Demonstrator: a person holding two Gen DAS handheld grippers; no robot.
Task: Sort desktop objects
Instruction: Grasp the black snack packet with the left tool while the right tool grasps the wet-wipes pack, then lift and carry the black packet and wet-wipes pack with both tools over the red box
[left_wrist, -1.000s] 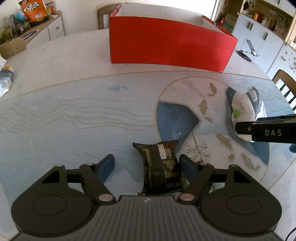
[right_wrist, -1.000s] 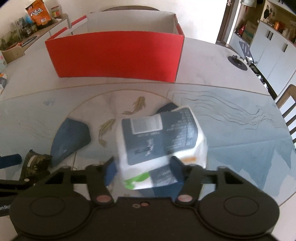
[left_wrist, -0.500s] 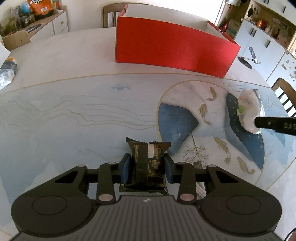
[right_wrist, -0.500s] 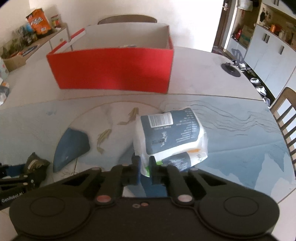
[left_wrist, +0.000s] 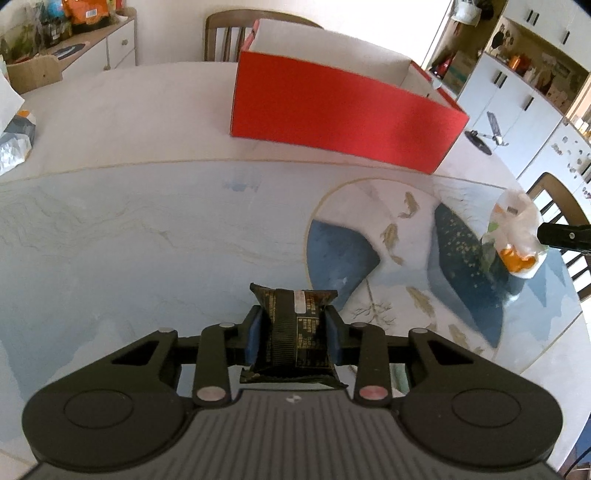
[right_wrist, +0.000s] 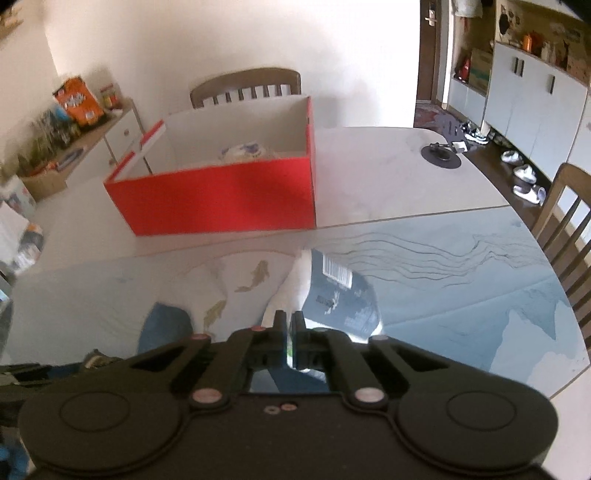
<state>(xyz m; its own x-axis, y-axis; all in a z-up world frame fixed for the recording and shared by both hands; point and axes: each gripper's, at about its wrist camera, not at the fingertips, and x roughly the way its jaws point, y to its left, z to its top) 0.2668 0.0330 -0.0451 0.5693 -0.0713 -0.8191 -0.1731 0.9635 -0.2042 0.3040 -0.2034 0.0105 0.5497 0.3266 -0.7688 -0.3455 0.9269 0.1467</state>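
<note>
Left wrist view, left claw (left_wrist: 293, 334) closing on dark packet (left_wrist: 293, 338), right claw (right_wrist: 289, 334) pinching tissue pack (right_wrist: 338, 301)

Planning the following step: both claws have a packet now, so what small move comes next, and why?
Probably carry both toward the red box. The left claw is closing on the dark packet, the right claw pinches the white-and-blue pack, and the box stands open beyond them.

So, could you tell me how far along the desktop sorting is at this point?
Done: one item already lies in the red box. In hand: the left gripper, closing, pinches a dark snack packet; the right gripper holds a blue-and-white pack. Left: both go in.
</note>
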